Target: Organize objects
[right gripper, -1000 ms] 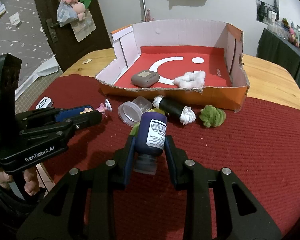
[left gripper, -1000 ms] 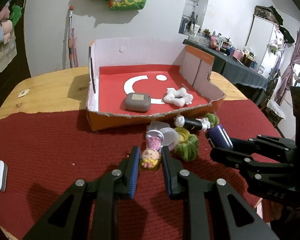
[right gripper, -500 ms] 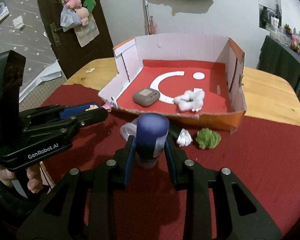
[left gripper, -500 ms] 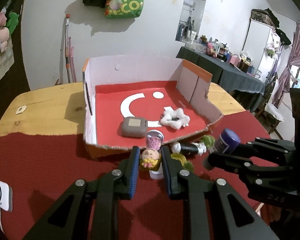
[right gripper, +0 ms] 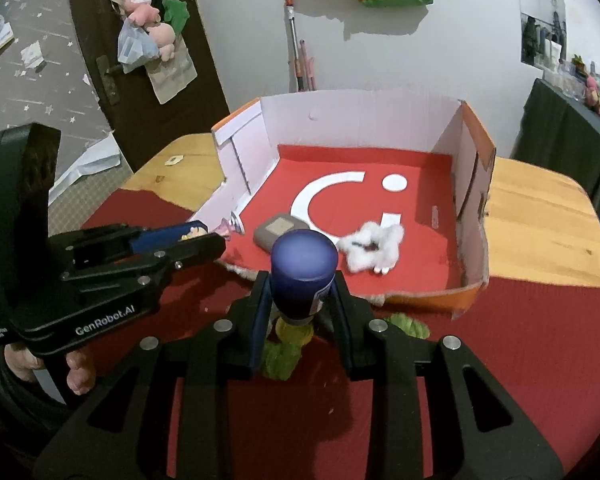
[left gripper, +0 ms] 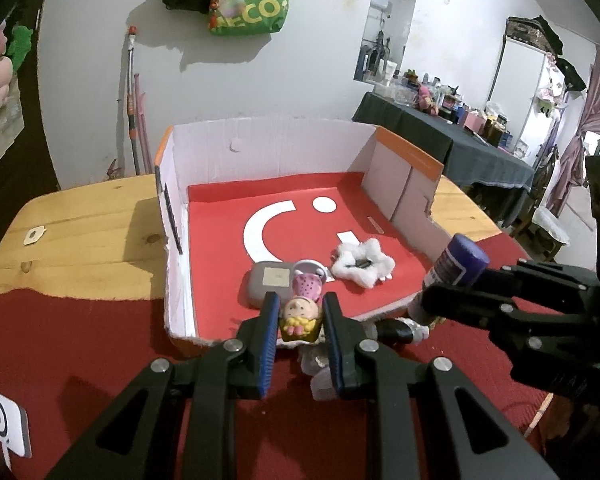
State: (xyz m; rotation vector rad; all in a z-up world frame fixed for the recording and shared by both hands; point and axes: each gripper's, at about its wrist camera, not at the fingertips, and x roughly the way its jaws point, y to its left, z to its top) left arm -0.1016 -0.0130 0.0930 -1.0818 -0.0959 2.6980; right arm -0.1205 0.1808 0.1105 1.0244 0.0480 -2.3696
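My left gripper (left gripper: 300, 312) is shut on a small doll toy (left gripper: 300, 316) with a pink top, held above the front edge of the cardboard box (left gripper: 268, 148). My right gripper (right gripper: 300, 292) is shut on a dark blue bottle (right gripper: 304, 272), upright, raised just in front of the box (right gripper: 360, 112). The bottle also shows in the left wrist view (left gripper: 456, 268). Inside the box lie a grey case (left gripper: 270, 284) and a white fluffy scrunchie (left gripper: 362, 264). A green fluffy item (right gripper: 284, 352) lies on the red cloth under the right gripper.
A red cloth (left gripper: 80, 352) covers the near part of the wooden table (left gripper: 88, 232). A black-and-white tube (left gripper: 396, 330) and clear lids (left gripper: 320, 372) lie by the box front. A white tag (left gripper: 6, 426) lies at the left edge.
Both grippers have risen and moved forward toward the box, each still holding its object. The bottle has tipped from lying forward to upright.
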